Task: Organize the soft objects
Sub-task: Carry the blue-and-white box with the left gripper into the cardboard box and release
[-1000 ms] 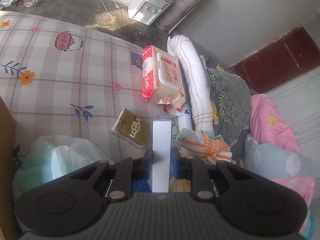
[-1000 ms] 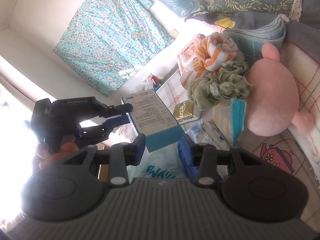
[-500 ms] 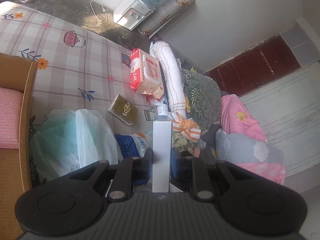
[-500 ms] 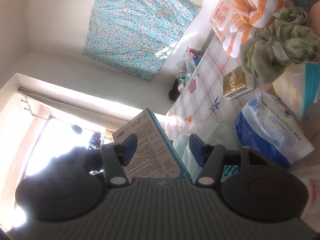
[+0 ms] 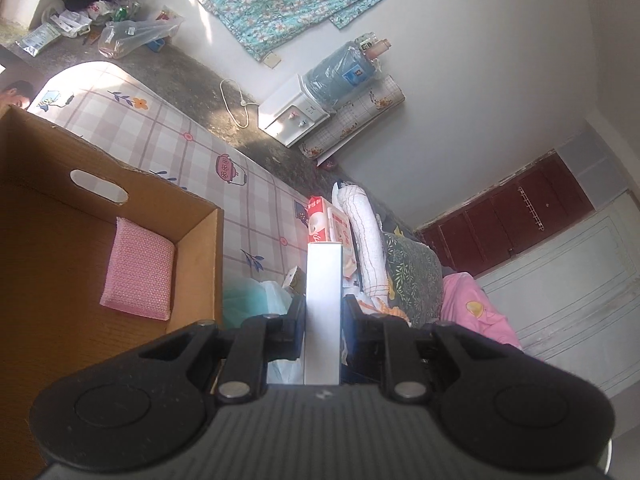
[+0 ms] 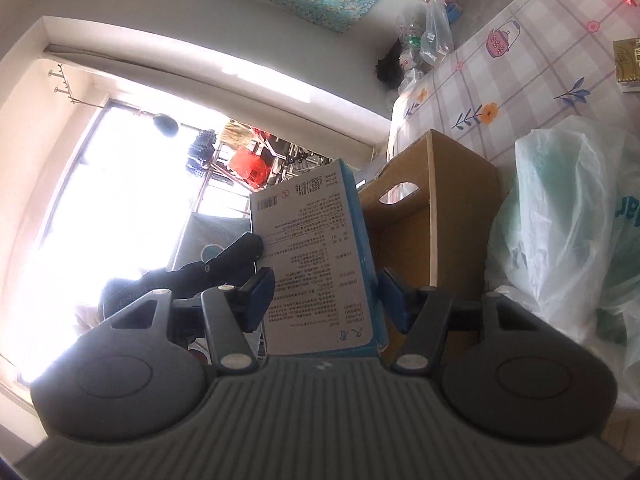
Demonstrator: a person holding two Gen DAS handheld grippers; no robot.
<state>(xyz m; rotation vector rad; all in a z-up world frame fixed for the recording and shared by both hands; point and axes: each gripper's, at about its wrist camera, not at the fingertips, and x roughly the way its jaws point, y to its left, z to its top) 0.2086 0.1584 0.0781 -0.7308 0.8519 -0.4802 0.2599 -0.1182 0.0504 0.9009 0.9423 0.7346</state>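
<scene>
the left gripper [image 5: 323, 322] is clamped on the narrow edge of the flat box [image 5: 323, 312] beside the cardboard box [image 5: 200, 248], the right gripper [image 6: 326, 300] stands apart around it, so carry it over the near wall, level, before letting go.

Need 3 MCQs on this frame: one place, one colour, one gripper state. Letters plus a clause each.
1. Where is the pink sponge?
A. inside the cardboard box
B. on the floor
C. on the pillows

2. What colour is the narrow edge of the flat box seen in the right wrist view?
A. red
B. blue
C. green

3. What is the left gripper doing?
A. open, empty
B. shut on a plastic bag
C. shut on the flat box

Answers: 1 A, the sponge lies on the cardboard box's floor. 2 B, a blue strip runs beside the printed white face. 3 C, both pads press its sides.
</scene>
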